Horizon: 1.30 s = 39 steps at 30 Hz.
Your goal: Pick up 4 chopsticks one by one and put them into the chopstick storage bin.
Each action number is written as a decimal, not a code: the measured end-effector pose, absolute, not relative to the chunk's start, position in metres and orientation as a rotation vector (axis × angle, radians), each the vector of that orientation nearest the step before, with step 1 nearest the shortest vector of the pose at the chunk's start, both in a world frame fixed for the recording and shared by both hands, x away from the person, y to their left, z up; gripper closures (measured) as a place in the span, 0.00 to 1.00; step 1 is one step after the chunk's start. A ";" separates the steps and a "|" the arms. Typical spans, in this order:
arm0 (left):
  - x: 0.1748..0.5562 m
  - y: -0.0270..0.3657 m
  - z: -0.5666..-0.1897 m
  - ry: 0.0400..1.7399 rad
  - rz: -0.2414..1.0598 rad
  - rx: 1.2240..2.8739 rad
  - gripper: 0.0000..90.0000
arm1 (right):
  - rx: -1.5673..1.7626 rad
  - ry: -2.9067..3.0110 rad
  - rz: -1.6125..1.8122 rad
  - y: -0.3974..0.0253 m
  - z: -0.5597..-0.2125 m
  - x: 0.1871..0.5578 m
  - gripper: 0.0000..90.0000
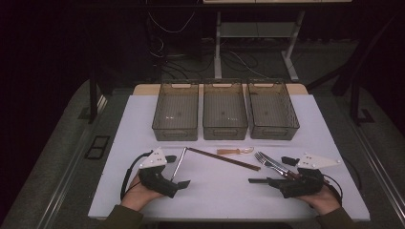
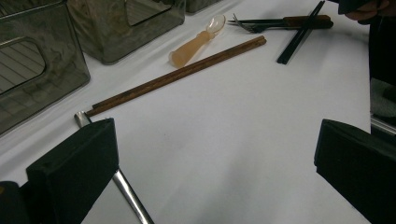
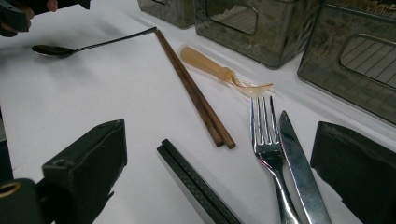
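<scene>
Both grippers, left (image 1: 184, 183) and right (image 1: 252, 181), gape empty; closing carelessly, the right probably nudges fork (image 3: 266, 140) against knife (image 3: 299, 168).

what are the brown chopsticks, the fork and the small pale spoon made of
Brown chopsticks: likely wood, matte, with visible dark grain. Fork: shiny metal tines that catch the light, probably steel; its handle looks like dark wood in the left gripper view. Small pale spoon: translucent amber, seemingly plastic.
</scene>
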<state>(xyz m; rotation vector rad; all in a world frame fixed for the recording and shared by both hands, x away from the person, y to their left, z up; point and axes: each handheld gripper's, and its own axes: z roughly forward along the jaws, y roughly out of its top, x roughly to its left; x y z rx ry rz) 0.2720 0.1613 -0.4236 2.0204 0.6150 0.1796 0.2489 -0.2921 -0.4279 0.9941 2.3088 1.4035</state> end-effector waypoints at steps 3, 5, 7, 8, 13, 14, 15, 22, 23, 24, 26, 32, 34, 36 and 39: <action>0.272 0.162 -0.423 0.616 0.179 2.015 0.00 | 0.992 2.313 1.403 -0.292 -0.428 0.249 0.04; 0.272 0.162 -0.423 0.616 0.179 2.015 0.00 | 0.991 2.321 1.405 -0.292 -0.427 0.249 0.04; 0.273 0.162 -0.423 0.619 0.172 2.010 0.00 | 0.978 2.326 1.402 -0.293 -0.427 0.249 0.04; 0.273 0.162 -0.424 0.621 0.168 2.012 0.00 | 0.974 2.329 1.396 -0.293 -0.427 0.249 0.04; 0.274 0.162 -0.423 0.622 0.168 2.003 0.00 | 0.962 2.369 1.353 -0.292 -0.424 0.250 0.04; 0.274 0.162 -0.423 0.622 0.168 2.004 0.00 | 0.961 2.376 1.347 -0.293 -0.424 0.250 0.04; 0.274 0.162 -0.423 0.622 0.168 2.004 0.00 | 0.961 2.382 1.343 -0.293 -0.423 0.250 0.04; 0.271 0.160 -0.422 0.602 0.168 2.018 0.00 | 0.954 2.408 1.288 -0.298 -0.417 0.253 0.12; 0.271 0.160 -0.422 0.603 0.166 2.015 0.00 | 0.954 2.411 1.284 -0.298 -0.417 0.253 0.14; 0.271 0.160 -0.422 0.603 0.166 2.015 0.00 | 0.951 2.415 1.281 -0.299 -0.416 0.254 0.17; 0.271 0.160 -0.422 0.603 0.163 2.011 0.00 | 0.952 2.418 1.268 -0.300 -0.416 0.255 0.17; 0.271 0.159 -0.422 0.603 0.154 2.007 0.00 | 0.942 2.443 1.235 -0.306 -0.415 0.257 0.27; 0.271 0.159 -0.422 0.603 0.153 2.007 0.00 | 0.939 2.457 1.222 -0.307 -0.415 0.258 0.30; 0.271 0.159 -0.422 0.603 0.154 2.008 0.00 | 0.930 2.470 1.213 -0.307 -0.416 0.259 0.34; 0.271 0.159 -0.422 0.603 0.150 2.006 0.00 | 0.908 2.498 1.185 -0.306 -0.418 0.259 0.38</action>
